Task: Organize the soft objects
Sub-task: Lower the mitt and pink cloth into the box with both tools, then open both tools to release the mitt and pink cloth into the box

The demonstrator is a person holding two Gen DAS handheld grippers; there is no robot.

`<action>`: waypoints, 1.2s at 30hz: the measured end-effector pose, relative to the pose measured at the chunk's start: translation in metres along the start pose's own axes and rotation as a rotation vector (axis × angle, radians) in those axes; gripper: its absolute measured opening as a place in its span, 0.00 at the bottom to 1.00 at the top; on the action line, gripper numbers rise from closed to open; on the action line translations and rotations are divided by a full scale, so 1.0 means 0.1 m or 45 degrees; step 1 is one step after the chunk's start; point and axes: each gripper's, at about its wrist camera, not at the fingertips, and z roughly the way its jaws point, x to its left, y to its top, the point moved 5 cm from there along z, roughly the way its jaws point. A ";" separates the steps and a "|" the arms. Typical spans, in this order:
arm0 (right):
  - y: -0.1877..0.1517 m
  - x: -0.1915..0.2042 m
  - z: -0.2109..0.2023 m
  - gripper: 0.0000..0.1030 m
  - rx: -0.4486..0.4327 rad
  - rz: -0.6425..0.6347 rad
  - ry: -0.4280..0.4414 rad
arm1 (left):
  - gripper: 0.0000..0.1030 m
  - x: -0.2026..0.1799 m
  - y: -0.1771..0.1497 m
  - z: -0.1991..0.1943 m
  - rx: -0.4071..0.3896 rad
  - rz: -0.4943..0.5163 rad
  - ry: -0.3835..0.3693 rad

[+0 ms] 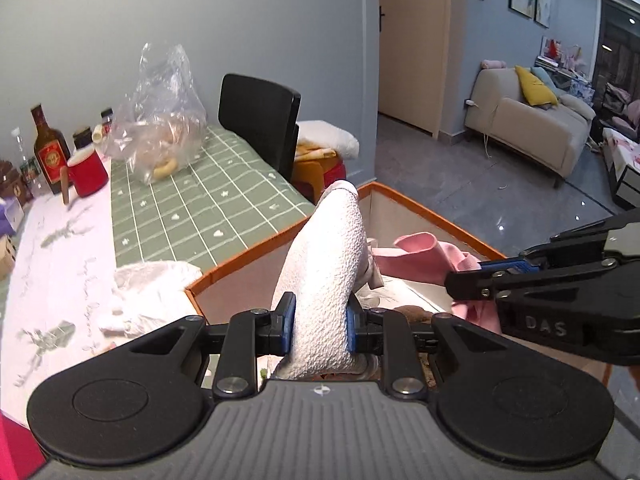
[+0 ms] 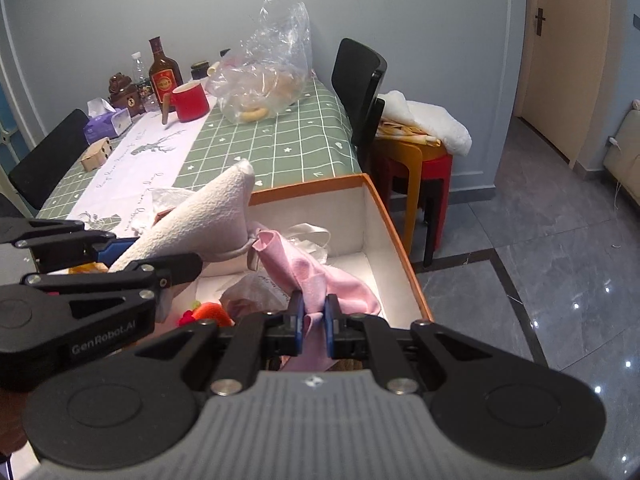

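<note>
Now your left gripper [image 1: 320, 320] has its fingers clamped on a white textured cloth [image 1: 328, 264] that rises above the orange-rimmed box [image 2: 400, 236]. Your right gripper [image 2: 312, 328] pinches a pink cloth [image 2: 312, 276] over the box's open interior. Beyond the far rim lies the green checked surface [image 2: 280, 148]; open floor [image 2: 560, 272] lies right.

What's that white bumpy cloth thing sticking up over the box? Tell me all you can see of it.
The white pebbly-textured cloth looks like soft terry or a towel rolled into a tapering cone. The left gripper is clamped on its thick lower end, and its narrow tip tilts up over the orange-rimmed white box. A grey-edged flap hangs from it, next to the pink cloth.
</note>
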 end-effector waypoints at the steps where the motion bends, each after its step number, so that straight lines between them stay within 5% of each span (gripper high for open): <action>1: 0.01 -0.01 0.05 0.07 0.000 0.009 -0.008 | 0.26 0.00 0.00 0.03 0.002 -0.014 -0.003; 18: 0.10 -0.15 0.50 0.07 -0.074 0.096 -0.090 | 0.27 0.02 -0.15 0.39 0.075 0.008 0.093; 30: -0.02 -0.14 0.72 0.13 0.072 0.073 -0.109 | 0.37 -0.08 -0.25 0.47 0.128 0.081 0.107; 36: -0.01 -0.14 0.69 0.22 0.045 0.055 -0.123 | 0.63 -0.15 -0.23 0.43 0.090 0.159 0.152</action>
